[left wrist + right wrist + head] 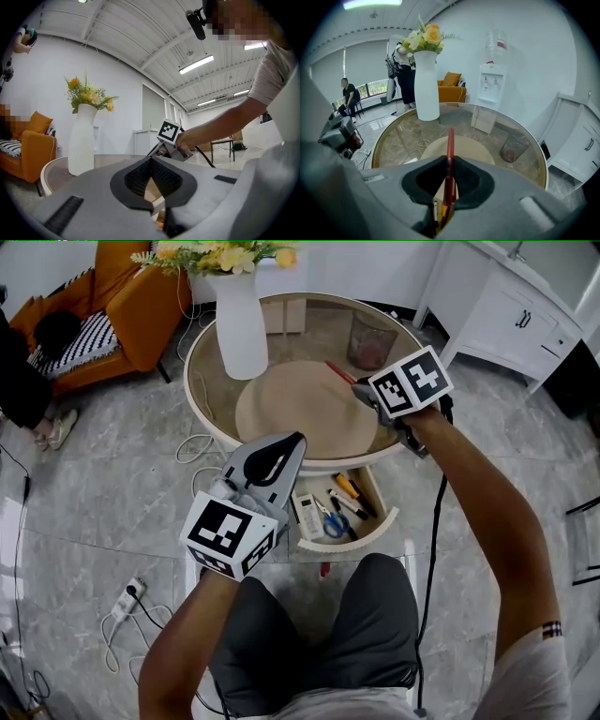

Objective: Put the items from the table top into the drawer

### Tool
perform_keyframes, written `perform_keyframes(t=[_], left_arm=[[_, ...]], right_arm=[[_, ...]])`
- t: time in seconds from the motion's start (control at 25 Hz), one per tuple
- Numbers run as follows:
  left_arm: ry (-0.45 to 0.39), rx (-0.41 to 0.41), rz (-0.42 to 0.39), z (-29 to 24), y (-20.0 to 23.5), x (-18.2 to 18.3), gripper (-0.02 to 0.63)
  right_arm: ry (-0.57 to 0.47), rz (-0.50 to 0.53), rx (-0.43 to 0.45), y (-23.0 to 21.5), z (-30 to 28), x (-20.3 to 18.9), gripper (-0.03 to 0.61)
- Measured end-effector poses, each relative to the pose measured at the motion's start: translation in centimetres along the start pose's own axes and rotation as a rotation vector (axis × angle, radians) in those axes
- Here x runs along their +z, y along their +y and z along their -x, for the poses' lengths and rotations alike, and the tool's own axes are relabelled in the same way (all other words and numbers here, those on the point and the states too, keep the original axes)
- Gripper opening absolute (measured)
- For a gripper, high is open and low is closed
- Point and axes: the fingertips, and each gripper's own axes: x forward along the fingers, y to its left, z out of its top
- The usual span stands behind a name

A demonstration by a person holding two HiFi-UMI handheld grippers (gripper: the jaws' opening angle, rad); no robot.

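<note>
My right gripper [362, 392] is over the right part of the round beige mat [291, 413] on the glass table [202, 395], shut on a thin red pen [338, 371]. In the right gripper view the red pen [450, 152] stands pinched between the pads and sticks out ahead of the right gripper [449, 185]. The left gripper [296, 441] hangs in front of the table's near edge, shut, with nothing in it. Below the table the drawer [382, 519] is pulled out; it holds blue scissors [334, 525], a white remote [307, 513] and several pens.
A tall white vase [240, 326] with yellow flowers stands on the table's far left. A wire wastebasket [370, 339] shows through the glass. An orange sofa [131, 301] is at the far left, a white cabinet [511, 310] at the far right, and a power strip [128, 597] lies on the floor.
</note>
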Motion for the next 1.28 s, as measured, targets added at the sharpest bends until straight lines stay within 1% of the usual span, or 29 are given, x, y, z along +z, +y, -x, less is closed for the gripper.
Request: perform_keyframes(t=[0.16, 0.32, 0.56, 0.72, 0.96, 1.28], left_arm=[[-0.01, 0.006, 0.012, 0.0, -0.1, 0.0, 0.0], [-0.023, 0.017, 0.023, 0.5, 0.1, 0.1, 0.0], [-0.027, 0.028, 0.026, 1.4, 0.1, 0.1, 0.0], [-0.026, 0.02, 0.016, 2.1, -0.6, 0.1, 0.0], [-0.016, -0.008, -0.008, 3.2, -2.1, -0.9, 0.0], [-0.006, -0.03, 0.003, 5.0, -4.3, -4.3, 0.0]], right_arm=[[-0.043, 0.012, 0.039, 2.0, 2.2, 0.4, 0.046], [-0.093, 0.048, 0.093, 4.8, 4.9, 0.6, 0.046], [-0.125, 0.102, 0.165, 8.9, 8.0, -0.8, 0.046], [-0.132, 0.126, 0.206, 11.3, 9.4, -2.2, 0.046], [-0.135, 0.135, 0.247, 13.6, 10.6, -4.8, 0.046], [-0.127, 0.18, 0.305, 16.6, 10.2, -9.4, 0.046]])
